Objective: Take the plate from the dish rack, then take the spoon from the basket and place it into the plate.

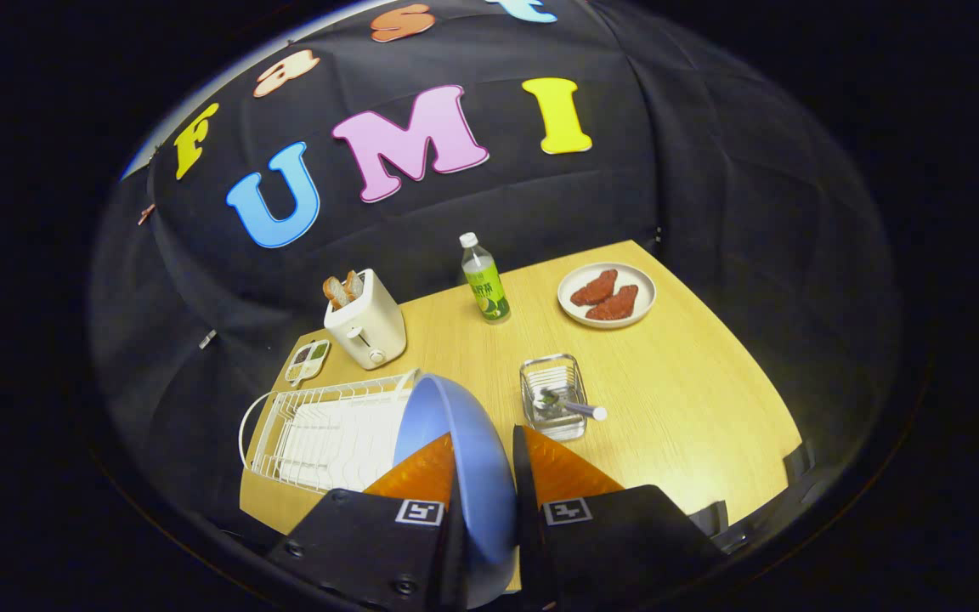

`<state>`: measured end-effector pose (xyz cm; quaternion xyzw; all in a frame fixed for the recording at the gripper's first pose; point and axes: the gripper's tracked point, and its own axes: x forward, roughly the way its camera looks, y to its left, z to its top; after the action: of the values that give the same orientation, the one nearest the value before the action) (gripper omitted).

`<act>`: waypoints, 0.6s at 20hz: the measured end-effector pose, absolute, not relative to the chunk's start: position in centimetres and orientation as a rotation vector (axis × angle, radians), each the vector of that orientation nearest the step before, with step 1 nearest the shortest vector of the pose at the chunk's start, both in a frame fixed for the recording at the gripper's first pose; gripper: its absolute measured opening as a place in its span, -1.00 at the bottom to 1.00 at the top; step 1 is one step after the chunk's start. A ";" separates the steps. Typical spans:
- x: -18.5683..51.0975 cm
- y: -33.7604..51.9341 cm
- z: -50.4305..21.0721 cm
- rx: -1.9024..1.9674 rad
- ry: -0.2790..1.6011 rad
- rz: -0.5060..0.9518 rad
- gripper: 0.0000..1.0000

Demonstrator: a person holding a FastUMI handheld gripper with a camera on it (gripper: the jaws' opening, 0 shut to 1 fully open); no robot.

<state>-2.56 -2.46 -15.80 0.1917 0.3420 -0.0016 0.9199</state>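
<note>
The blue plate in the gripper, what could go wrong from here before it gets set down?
1. The blue plate is pinched on edge between the gripper fingers, so it may slip or swing when lowered.
2. It hangs right beside the dish rack; its rim could catch the wires.
3. The basket with the spoon sits just ahead; a plate set down carelessly could knock it.

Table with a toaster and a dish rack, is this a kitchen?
Probably a pretend kitchen in a booth: a toaster, a dish rack and a plate of food on a table. The claw grips a blue plate.
</note>
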 end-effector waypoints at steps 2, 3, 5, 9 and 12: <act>-4.1 -3.1 -18.2 0.416 0.742 0.020 -0.45; -4.7 -3.4 -19.5 0.428 0.759 0.028 -0.45; -5.1 -3.9 -22.0 0.464 0.789 0.037 -0.44; -4.5 -4.7 -27.8 0.536 0.878 0.039 -0.45; -3.4 -5.2 -30.5 0.523 0.906 0.064 -0.44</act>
<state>-3.42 -5.19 -30.46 0.2496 0.4324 0.0305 0.8659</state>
